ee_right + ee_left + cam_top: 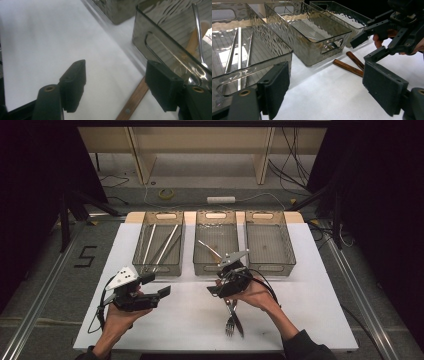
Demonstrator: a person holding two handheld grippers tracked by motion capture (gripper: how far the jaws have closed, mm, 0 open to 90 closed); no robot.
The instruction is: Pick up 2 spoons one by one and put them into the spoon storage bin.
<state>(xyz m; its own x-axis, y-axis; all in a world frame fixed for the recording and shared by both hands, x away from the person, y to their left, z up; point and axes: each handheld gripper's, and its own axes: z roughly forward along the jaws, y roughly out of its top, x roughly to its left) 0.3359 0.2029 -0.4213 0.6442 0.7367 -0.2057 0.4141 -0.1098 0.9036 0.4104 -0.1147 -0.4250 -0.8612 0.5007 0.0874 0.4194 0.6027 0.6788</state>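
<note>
Right tongs (115, 85) and left tongs (324, 92) — both spread apart, gripping nothing.
Wooden-handled cutlery (233, 317) lay just before the middle bin (216, 266) — under the right tongs.

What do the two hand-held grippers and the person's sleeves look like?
Both are black, angular frames with two flat, rectangular dark-padded jaws and brass-coloured pivot pins. The left hand-held gripper and the right hand-held gripper each carry a grey three-cornered plate on top, dotted with small dark holes. A thin black cable trails from each. The person wears dark sleeves.
</note>
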